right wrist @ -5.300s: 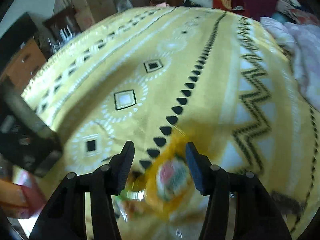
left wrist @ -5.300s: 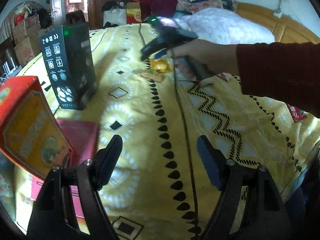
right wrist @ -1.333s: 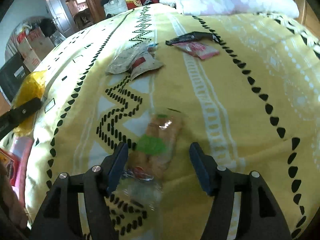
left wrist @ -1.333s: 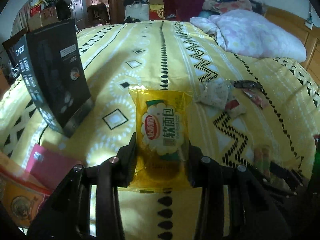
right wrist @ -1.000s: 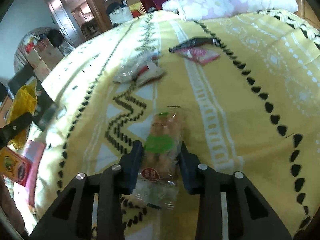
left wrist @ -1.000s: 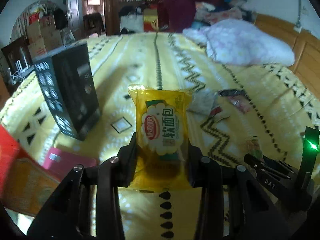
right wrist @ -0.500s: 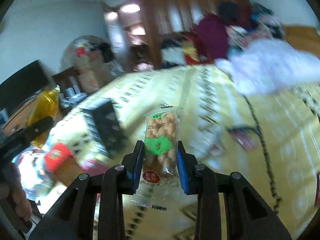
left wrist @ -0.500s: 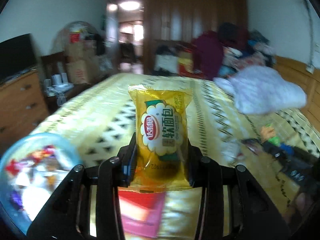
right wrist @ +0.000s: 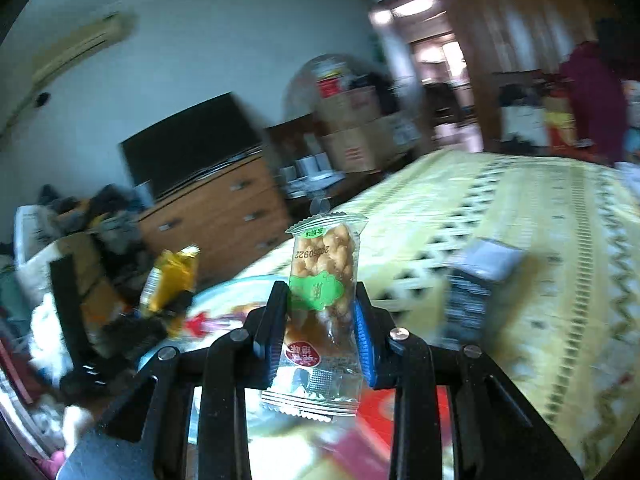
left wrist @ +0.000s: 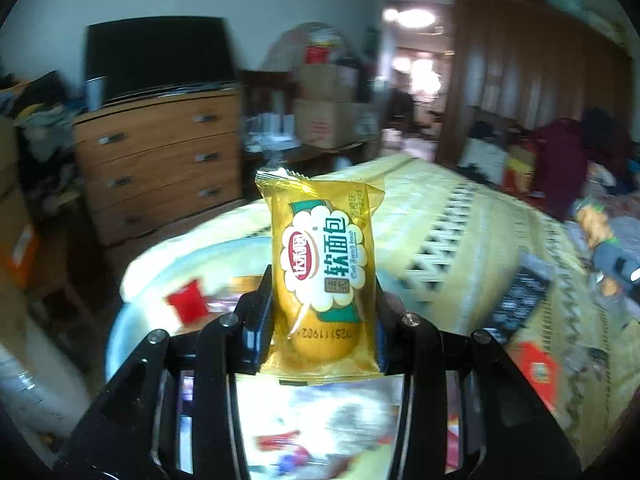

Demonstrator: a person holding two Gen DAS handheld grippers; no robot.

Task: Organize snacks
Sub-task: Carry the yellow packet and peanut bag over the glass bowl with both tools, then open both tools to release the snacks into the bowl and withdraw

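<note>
Left gripper (left wrist: 324,320) clamps a glossy yellow bread packet (left wrist: 323,276), plump and upright between its pads. Right gripper (right wrist: 320,328) grips a clear crinkly peanut-brittle packet (right wrist: 320,304), knobbly inside.

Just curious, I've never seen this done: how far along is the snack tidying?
A blue bowl at the bed's edge already holds several wrapped snacks. In hand: the left gripper clamps a yellow bread pack, the right gripper a clear peanut bar, both above the bowl. Left: dropping them in; any snacks further up the bed are out of view.
</note>
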